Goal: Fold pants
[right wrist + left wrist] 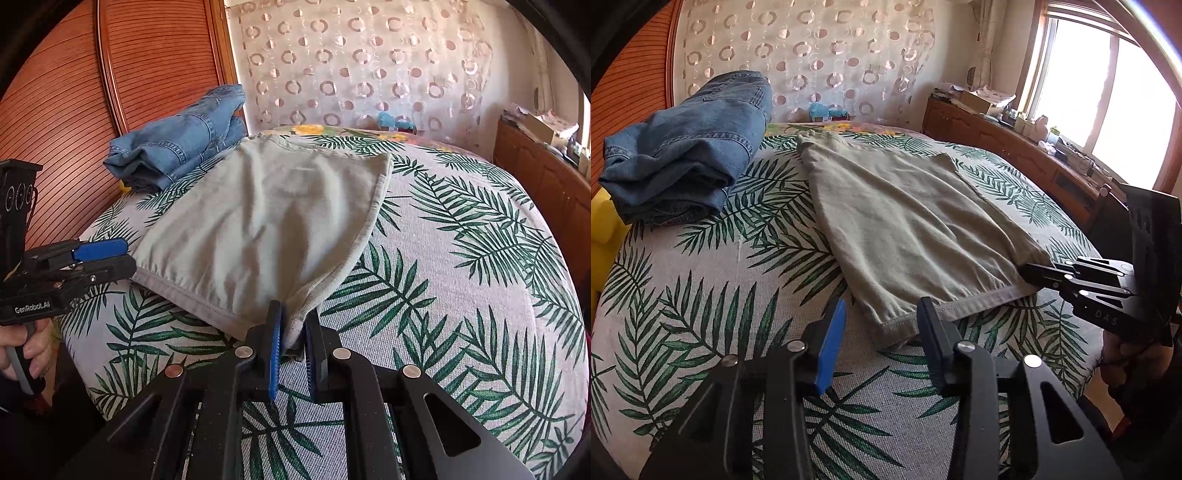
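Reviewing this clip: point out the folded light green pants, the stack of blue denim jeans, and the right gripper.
Folded light green pants point(908, 225), left wrist view, middle of the top layer.
Stack of blue denim jeans point(690, 147), left wrist view, upper folded surface.
Right gripper point(293, 332), right wrist view, between fingertips clamping the pants' near corner.

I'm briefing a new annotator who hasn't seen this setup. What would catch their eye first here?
Probably the pale green pants, folded flat mid-bed on the palm-leaf bedspread. The right hand-held gripper pinches their near corner; the left hand-held gripper stands open at the other near corner. Folded blue jeans sit at the far left by the wooden headboard.
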